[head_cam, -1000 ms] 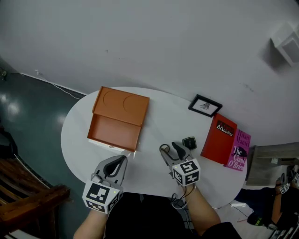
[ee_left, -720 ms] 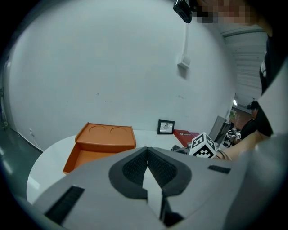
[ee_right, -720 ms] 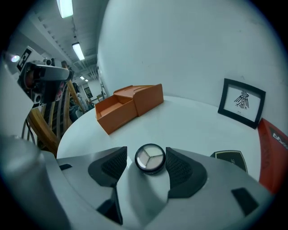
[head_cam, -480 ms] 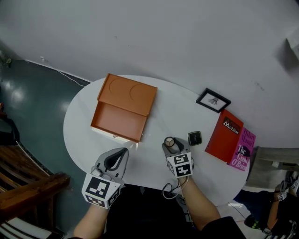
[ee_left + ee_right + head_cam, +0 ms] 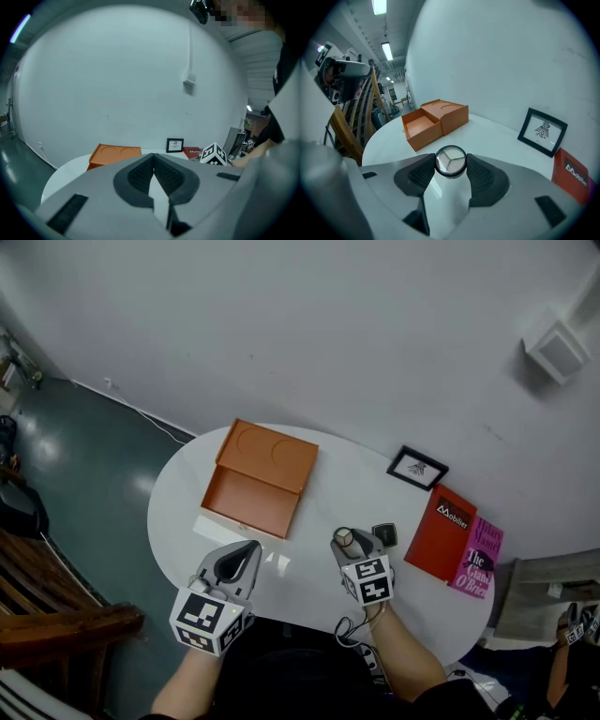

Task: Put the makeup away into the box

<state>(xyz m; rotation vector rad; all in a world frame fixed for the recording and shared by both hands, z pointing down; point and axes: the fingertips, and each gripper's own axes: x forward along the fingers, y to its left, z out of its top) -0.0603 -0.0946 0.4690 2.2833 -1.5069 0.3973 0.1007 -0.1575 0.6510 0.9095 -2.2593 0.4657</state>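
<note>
the right gripper (image 5: 451,164) has a small round compact (image 5: 450,161) with a clear three-part lid between its jaws. the dark pads touch it on both sides and the jaws are closing on it. in the head view the compact sits at this gripper's tips above the white table (image 5: 328,486), near the table's front edge. a square black compact (image 5: 383,535) lies on the table just to the right of the tips. the left gripper (image 5: 153,159) has its jaws together at the tips with nothing between them; it hangs over the table's front left part. the orange box (image 5: 251,502) stands open and empty on the far left of the table, its lid (image 5: 268,454) lying flat against its far side. a framed picture (image 5: 418,468), a red book (image 5: 452,532) and a pink book (image 5: 476,557) sit to the right.
</note>
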